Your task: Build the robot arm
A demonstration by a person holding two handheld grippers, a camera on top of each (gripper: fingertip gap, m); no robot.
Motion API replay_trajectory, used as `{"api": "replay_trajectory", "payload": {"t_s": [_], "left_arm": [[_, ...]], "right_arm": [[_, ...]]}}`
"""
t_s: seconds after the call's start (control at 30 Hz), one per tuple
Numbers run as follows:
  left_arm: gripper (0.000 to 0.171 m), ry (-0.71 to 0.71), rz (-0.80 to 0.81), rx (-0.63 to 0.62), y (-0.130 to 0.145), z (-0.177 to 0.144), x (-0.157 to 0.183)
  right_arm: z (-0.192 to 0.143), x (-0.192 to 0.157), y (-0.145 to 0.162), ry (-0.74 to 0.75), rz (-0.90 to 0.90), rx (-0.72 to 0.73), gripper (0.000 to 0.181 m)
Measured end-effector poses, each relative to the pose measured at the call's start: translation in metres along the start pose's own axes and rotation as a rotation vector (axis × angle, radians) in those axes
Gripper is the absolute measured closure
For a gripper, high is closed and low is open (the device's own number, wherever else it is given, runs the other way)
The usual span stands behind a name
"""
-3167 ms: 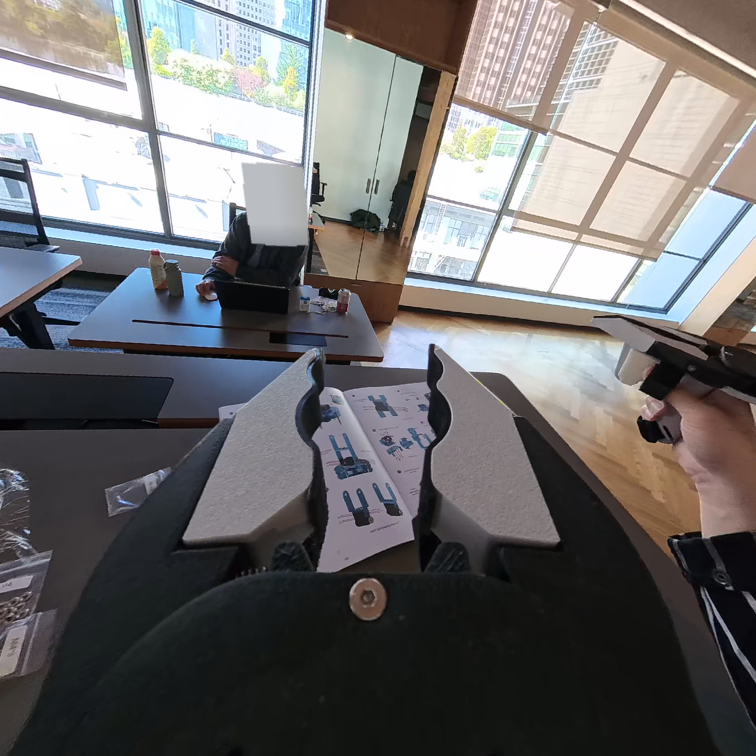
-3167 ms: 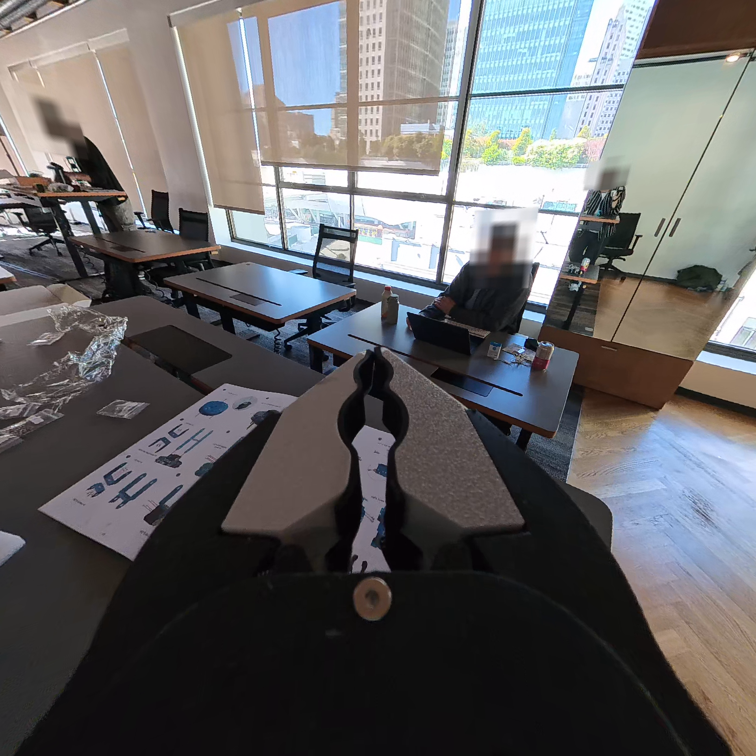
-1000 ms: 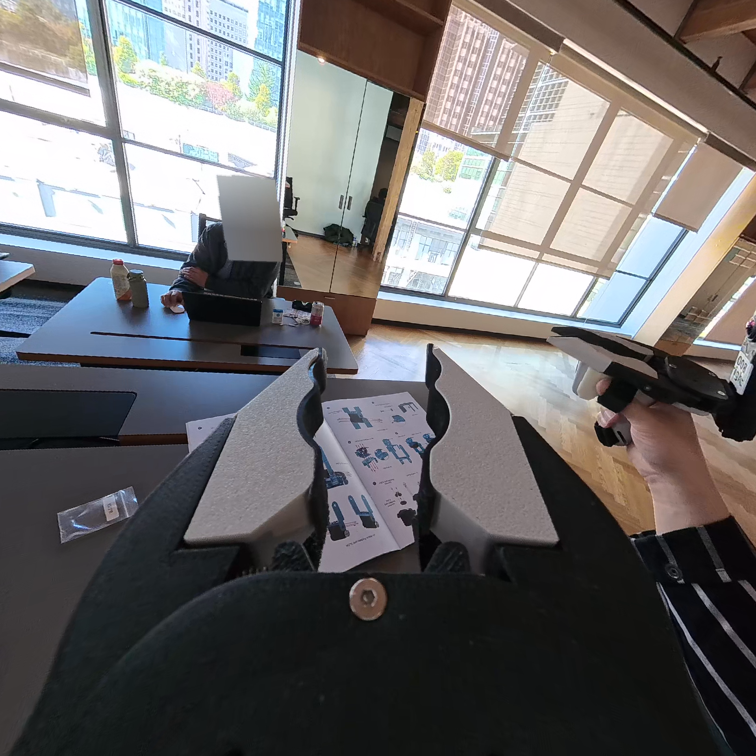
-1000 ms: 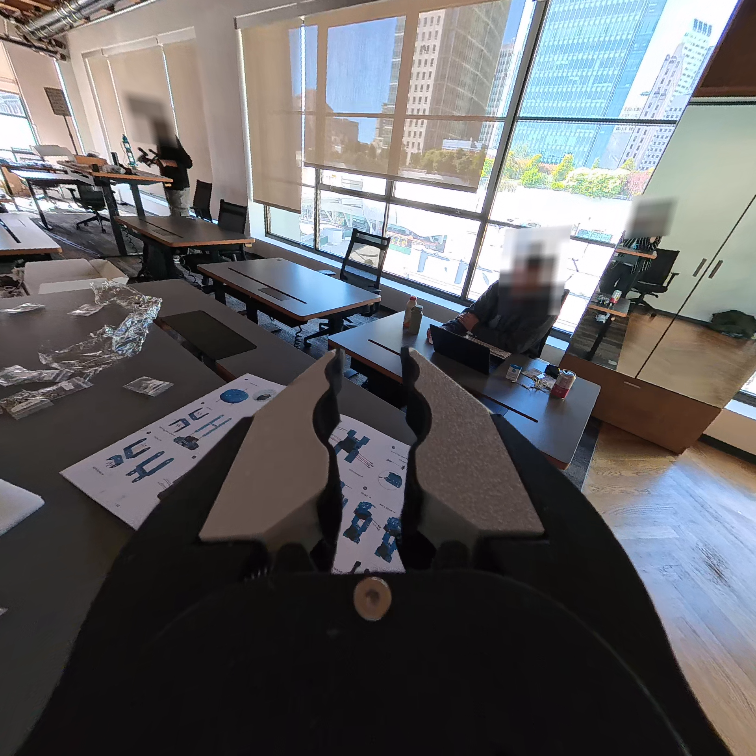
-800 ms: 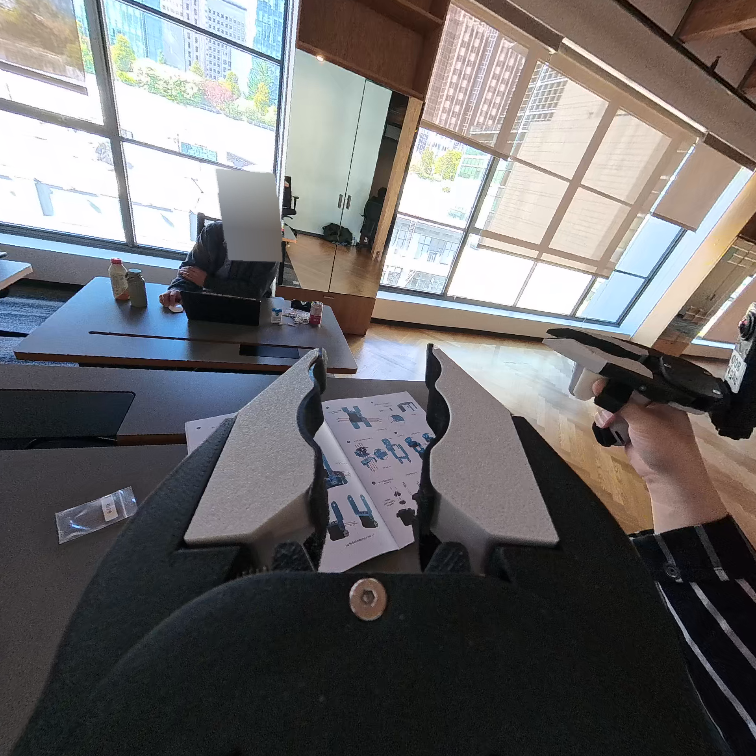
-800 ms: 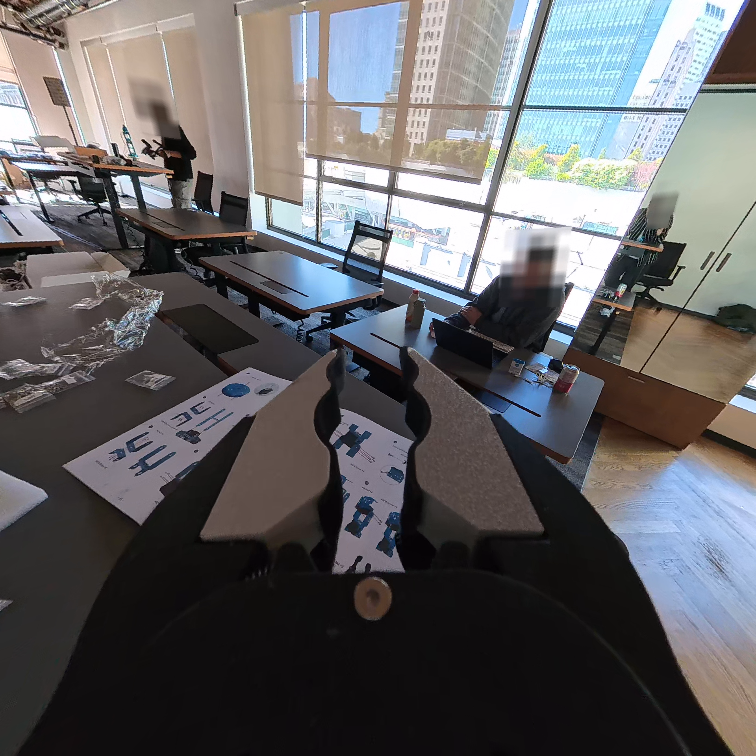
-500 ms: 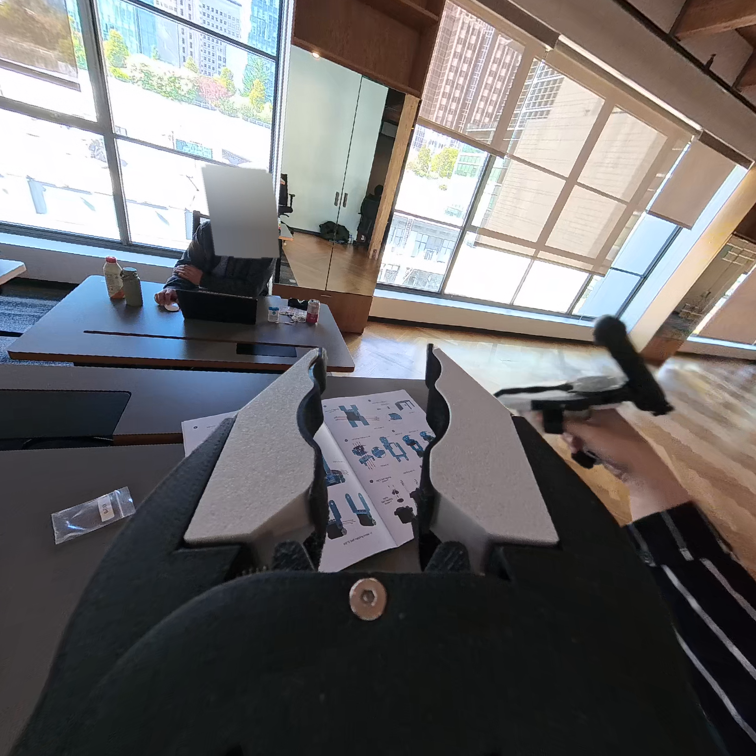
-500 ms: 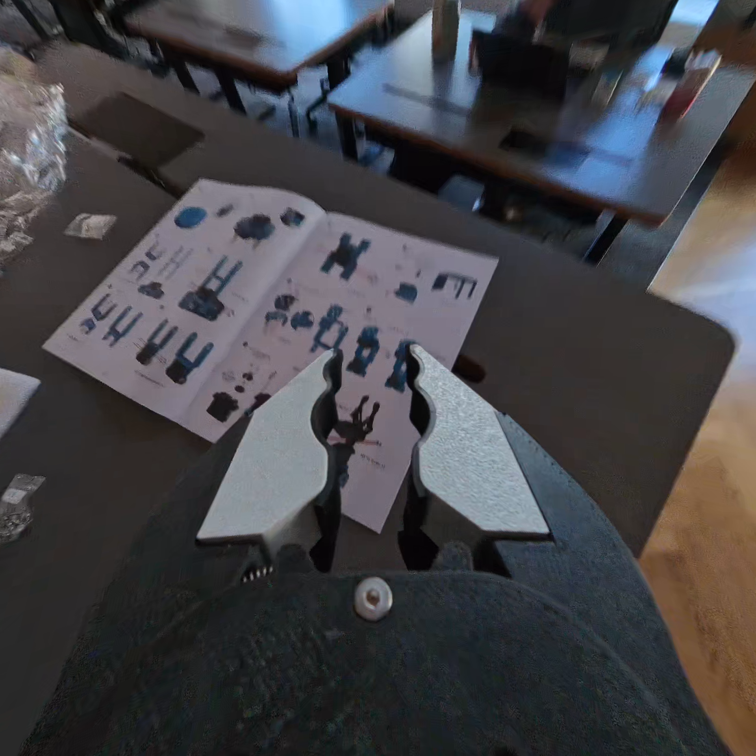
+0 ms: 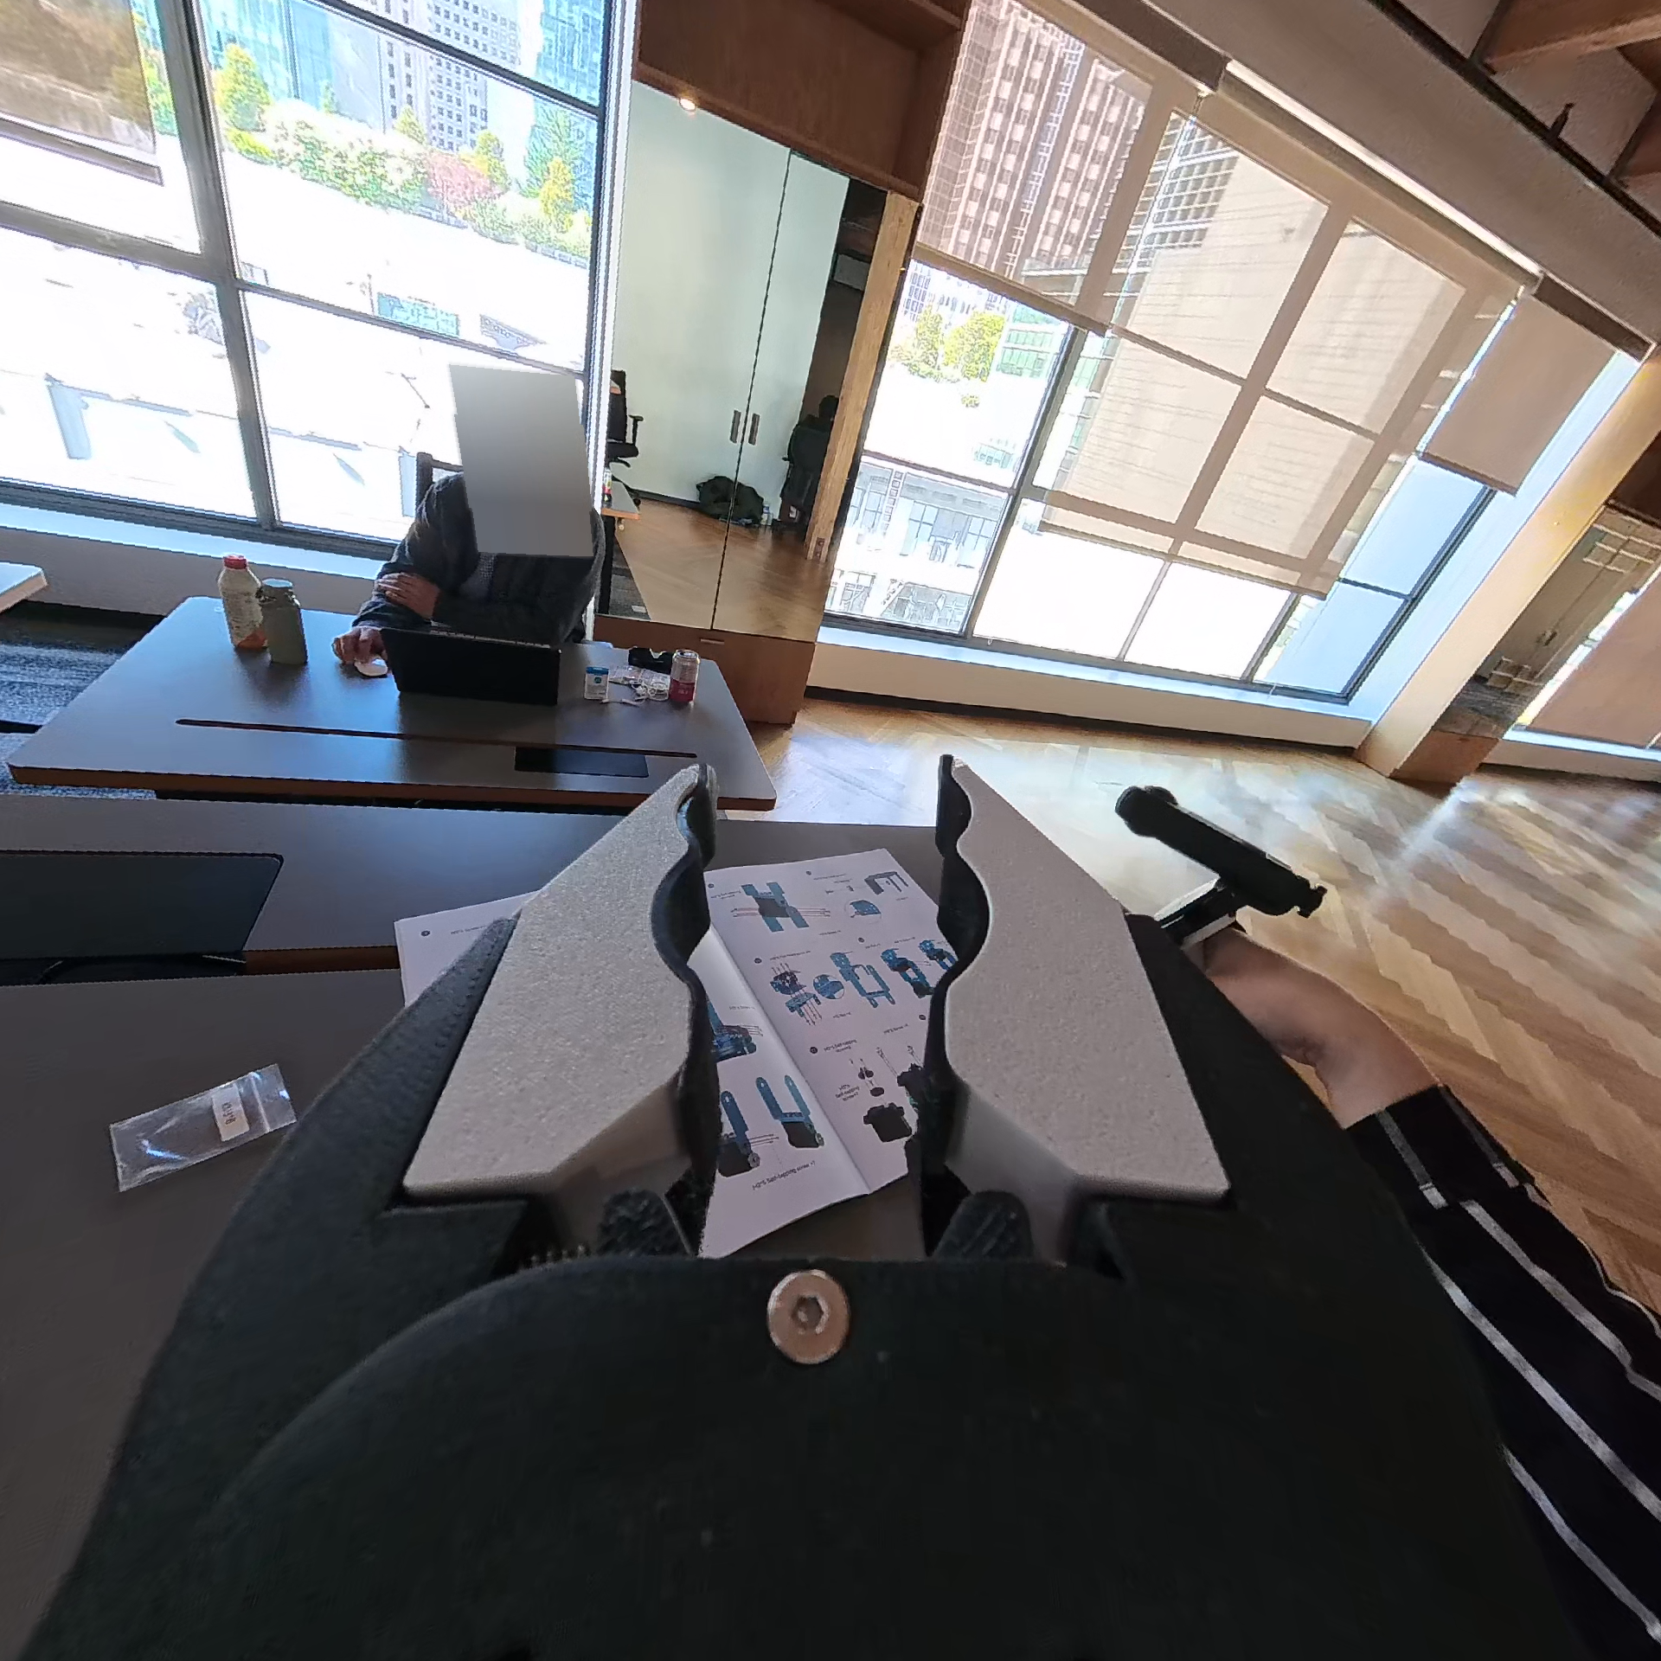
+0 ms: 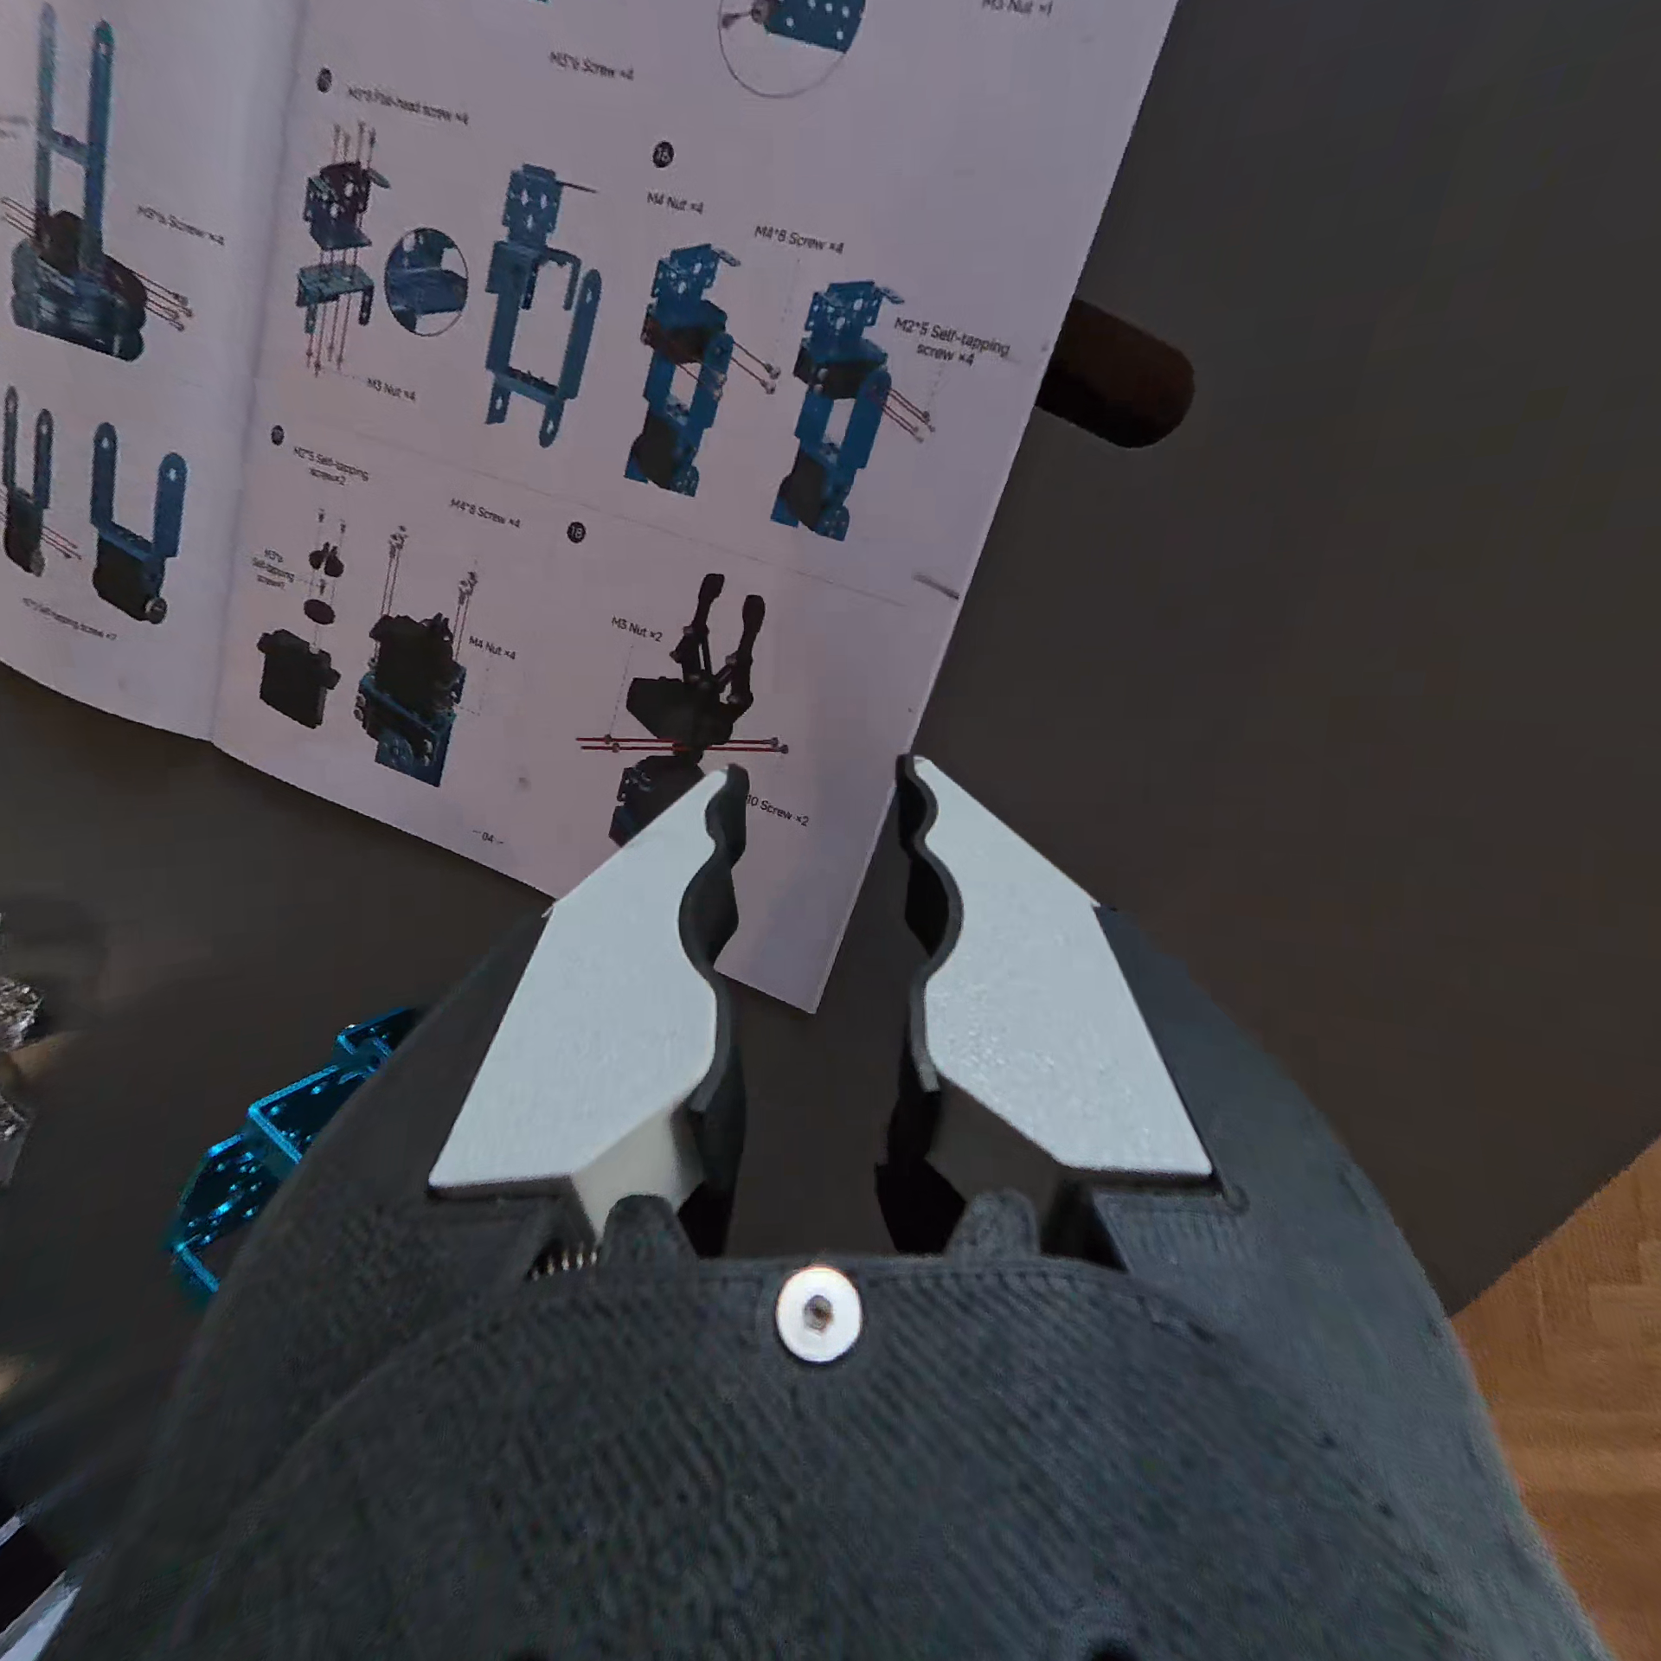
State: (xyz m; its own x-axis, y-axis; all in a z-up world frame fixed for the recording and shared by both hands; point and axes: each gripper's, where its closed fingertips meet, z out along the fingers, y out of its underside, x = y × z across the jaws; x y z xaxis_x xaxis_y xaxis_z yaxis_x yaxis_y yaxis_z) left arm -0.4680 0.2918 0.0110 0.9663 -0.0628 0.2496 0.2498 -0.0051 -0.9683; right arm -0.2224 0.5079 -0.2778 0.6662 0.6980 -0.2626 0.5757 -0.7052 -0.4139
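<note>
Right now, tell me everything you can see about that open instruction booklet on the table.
The instruction booklet is white paper, opened flat at its centre fold on the dark grey table. Its pages show blue and black assembly drawings with small captions. A dark cylindrical object pokes out beside its right edge. The open right gripper hovers over its near corner, apparently not touching.

— What sort of place is this?

— An office, open-plan and high up. Floor-to-ceiling windows (image 9: 297, 270) look out on towers and treetops, and roller blinds (image 9: 1276, 297) hang half drawn.

— What else shows it?

— Rows of dark desks, and at one tabletop (image 9: 359, 728) a seated person (image 9: 476, 584) works at a laptop (image 9: 472, 665), with bottles (image 9: 261, 611) and a can (image 9: 685, 676) beside it. The floor is herringbone wood (image 9: 1348, 899), and an office chair (image 9: 620, 431) stands by tall cupboard doors (image 9: 728, 359).
</note>
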Motion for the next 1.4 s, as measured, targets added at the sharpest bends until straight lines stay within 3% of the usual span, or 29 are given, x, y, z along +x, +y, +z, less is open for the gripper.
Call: {"api": "replay_trajectory", "payload": {"t_s": [0.63,0.7,0.8,0.87,0.93,1.03,1.1,1.17,1.27,1.33,1.4], "left_arm": [[0.123,0.013,-0.007,-0.003,0.000,-0.001,0.001],[0.123,0.019,-0.009,-0.005,0.000,-0.002,0.001],[0.122,0.011,-0.011,-0.005,-0.004,-0.011,-0.006],[0.122,-0.013,-0.018,0.011,-0.010,-0.023,-0.016],[0.123,-0.050,-0.025,0.043,-0.020,-0.040,-0.029],[0.123,-0.108,-0.030,0.086,-0.031,-0.066,-0.049],[0.123,-0.140,-0.038,0.113,-0.037,-0.081,-0.061],[0.123,-0.152,-0.055,0.138,-0.041,-0.092,-0.069],[0.123,-0.135,-0.072,0.153,-0.044,-0.100,-0.072],[0.123,-0.136,-0.076,0.159,-0.044,-0.104,-0.074],[0.123,-0.130,-0.081,0.167,-0.046,-0.106,-0.074]], "right_arm": [[0.003,-0.002,0.013,-0.022,0.016,-0.070,0.147],[-0.006,0.001,0.006,0.017,0.003,-0.034,0.147],[-0.038,-0.012,-0.024,0.050,-0.057,0.139,0.152],[-0.074,-0.050,-0.053,0.021,-0.154,0.319,0.155],[-0.111,-0.123,-0.067,-0.106,-0.317,0.478,0.157],[-0.127,-0.250,-0.045,-0.384,-0.537,0.537,0.160],[-0.096,-0.319,-0.008,-0.517,-0.697,0.399,0.165],[-0.046,-0.360,0.024,-0.503,-0.850,0.245,0.167],[0.019,-0.389,0.052,-0.390,-1.053,0.114,0.169],[0.050,-0.390,0.048,-0.268,-1.154,0.101,0.171],[0.068,-0.395,0.051,-0.270,-1.217,0.067,0.172]]}}
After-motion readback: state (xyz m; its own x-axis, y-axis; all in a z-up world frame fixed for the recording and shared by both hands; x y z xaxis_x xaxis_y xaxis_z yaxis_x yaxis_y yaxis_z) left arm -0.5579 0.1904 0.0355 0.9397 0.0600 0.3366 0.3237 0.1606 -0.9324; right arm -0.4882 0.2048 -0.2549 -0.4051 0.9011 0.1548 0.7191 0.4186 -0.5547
